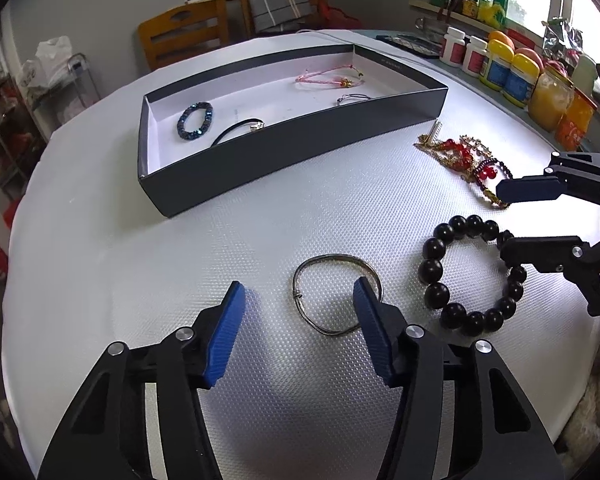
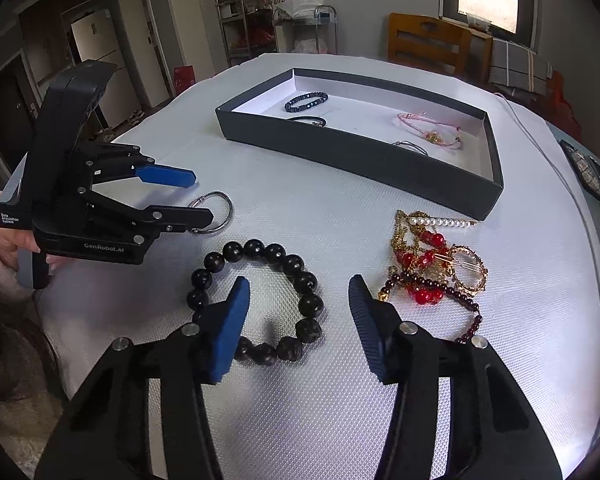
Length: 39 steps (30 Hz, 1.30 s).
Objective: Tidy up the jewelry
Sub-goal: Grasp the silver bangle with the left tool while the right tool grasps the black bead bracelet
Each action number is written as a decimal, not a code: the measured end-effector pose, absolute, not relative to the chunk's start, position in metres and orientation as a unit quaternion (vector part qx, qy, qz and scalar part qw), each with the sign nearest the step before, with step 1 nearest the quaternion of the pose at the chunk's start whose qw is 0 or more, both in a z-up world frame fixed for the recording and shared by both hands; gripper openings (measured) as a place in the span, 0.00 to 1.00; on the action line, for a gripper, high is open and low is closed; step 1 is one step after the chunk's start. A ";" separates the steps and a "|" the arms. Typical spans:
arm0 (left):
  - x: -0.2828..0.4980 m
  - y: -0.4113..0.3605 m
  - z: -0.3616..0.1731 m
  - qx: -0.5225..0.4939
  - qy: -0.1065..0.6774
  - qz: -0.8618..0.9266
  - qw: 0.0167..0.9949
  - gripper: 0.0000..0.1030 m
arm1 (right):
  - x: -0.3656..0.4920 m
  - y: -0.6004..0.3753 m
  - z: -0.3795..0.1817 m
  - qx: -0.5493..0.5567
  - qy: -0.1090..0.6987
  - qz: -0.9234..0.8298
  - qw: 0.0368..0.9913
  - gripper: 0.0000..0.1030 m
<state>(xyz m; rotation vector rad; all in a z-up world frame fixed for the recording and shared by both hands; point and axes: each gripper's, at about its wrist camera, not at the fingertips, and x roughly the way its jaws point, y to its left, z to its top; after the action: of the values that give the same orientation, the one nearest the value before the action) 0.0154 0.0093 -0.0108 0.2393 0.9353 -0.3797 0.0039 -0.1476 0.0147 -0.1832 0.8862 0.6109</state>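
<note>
A dark open box (image 1: 300, 148) (image 2: 340, 148) holds a blue bead bracelet (image 1: 195, 120) (image 2: 306, 101), a black cord (image 1: 236, 131), a pink string bracelet (image 1: 332, 77) (image 2: 430, 130) and a thin silver one (image 1: 352, 99). On the white mat lie a silver bangle (image 1: 334, 294) (image 2: 212, 212), a black bead bracelet (image 1: 470, 276) (image 2: 260, 300) and a tangle of red and gold jewelry (image 1: 466, 160) (image 2: 436, 264). My left gripper (image 1: 300, 304) (image 2: 198, 196) is open over the bangle. My right gripper (image 2: 300, 300) (image 1: 500, 220) is open over the black beads' right side.
Bottles and jars (image 1: 508, 68) line the table's far right edge. A wooden chair (image 1: 180, 36) (image 2: 428, 44) stands behind the table. A white cable (image 2: 540, 148) runs along the mat to the right of the box.
</note>
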 end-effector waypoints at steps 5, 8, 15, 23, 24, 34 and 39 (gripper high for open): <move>0.016 0.009 -0.011 0.113 0.445 -0.184 0.869 0.52 | 0.006 -0.149 0.011 -0.085 0.431 0.285 0.852 0.44; 0.015 0.007 -0.011 0.113 0.439 -0.188 0.871 0.49 | 0.006 -0.147 0.010 -0.091 0.431 0.284 0.852 0.44; 0.011 0.005 -0.012 0.118 0.426 -0.205 0.873 0.33 | 0.008 -0.139 0.004 -0.104 0.436 0.283 0.848 0.41; 0.007 0.006 -0.013 0.129 0.412 -0.225 0.873 0.27 | 0.011 -0.136 -0.003 -0.116 0.440 0.275 0.847 0.36; 0.007 0.006 -0.013 0.131 0.412 -0.225 0.873 0.24 | 0.011 -0.135 -0.003 -0.117 0.439 0.275 0.847 0.35; 0.006 0.006 -0.013 0.136 0.414 -0.211 0.875 0.05 | 0.013 -0.135 -0.003 -0.114 0.434 0.271 0.851 0.14; 0.003 0.006 -0.012 0.136 0.413 -0.210 0.876 0.05 | 0.012 -0.138 0.000 -0.103 0.433 0.270 0.854 0.14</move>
<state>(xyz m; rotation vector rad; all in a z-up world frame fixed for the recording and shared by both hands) 0.0031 0.0056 -0.0116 0.2831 0.8617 -0.4386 0.0123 -0.1378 -0.0004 -0.2169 0.9115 0.5681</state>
